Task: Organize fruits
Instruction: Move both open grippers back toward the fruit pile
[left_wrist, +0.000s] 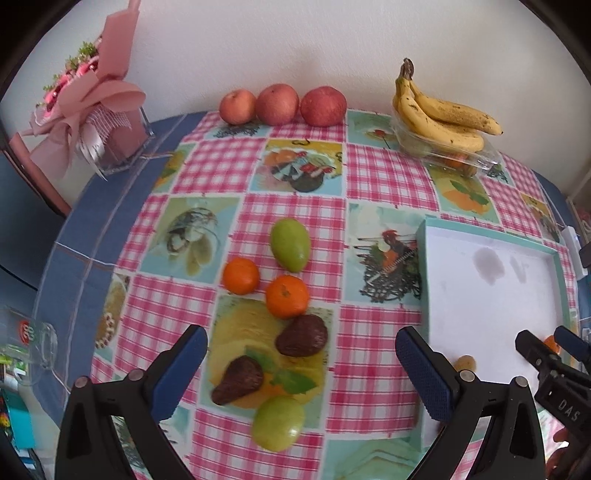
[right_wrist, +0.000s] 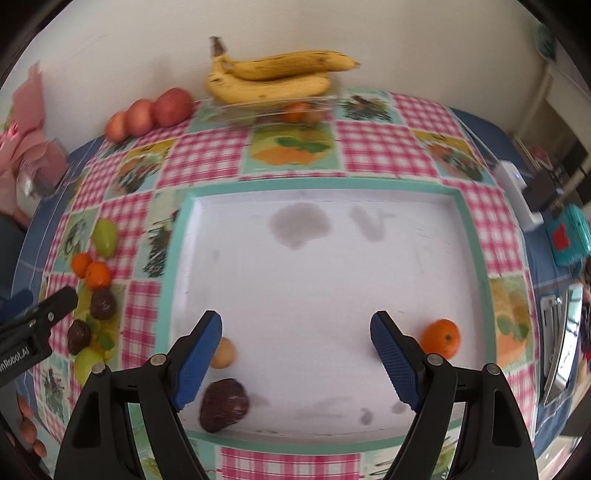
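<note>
My left gripper (left_wrist: 301, 363) hangs open over a cluster of loose fruit on the checked tablecloth: two green fruits (left_wrist: 290, 244) (left_wrist: 277, 424), two oranges (left_wrist: 241, 275) (left_wrist: 287, 296) and two dark brown fruits (left_wrist: 302, 335) (left_wrist: 239, 380). The brown ones lie between its fingers. My right gripper (right_wrist: 296, 354) is open above the white tray (right_wrist: 325, 280). An orange (right_wrist: 441, 338), a small tan fruit (right_wrist: 224, 353) and a dark brown fruit (right_wrist: 224, 404) rest in the tray. Nothing is gripped by either one.
Three apples (left_wrist: 277, 103) line the wall. Bananas (left_wrist: 439, 114) sit on a clear plastic box (left_wrist: 454, 155) at the back right. A pink bouquet (left_wrist: 88, 107) stands far left. A glass (left_wrist: 33, 347) lies at the left table edge. A white device (right_wrist: 517, 195) sits right of the tray.
</note>
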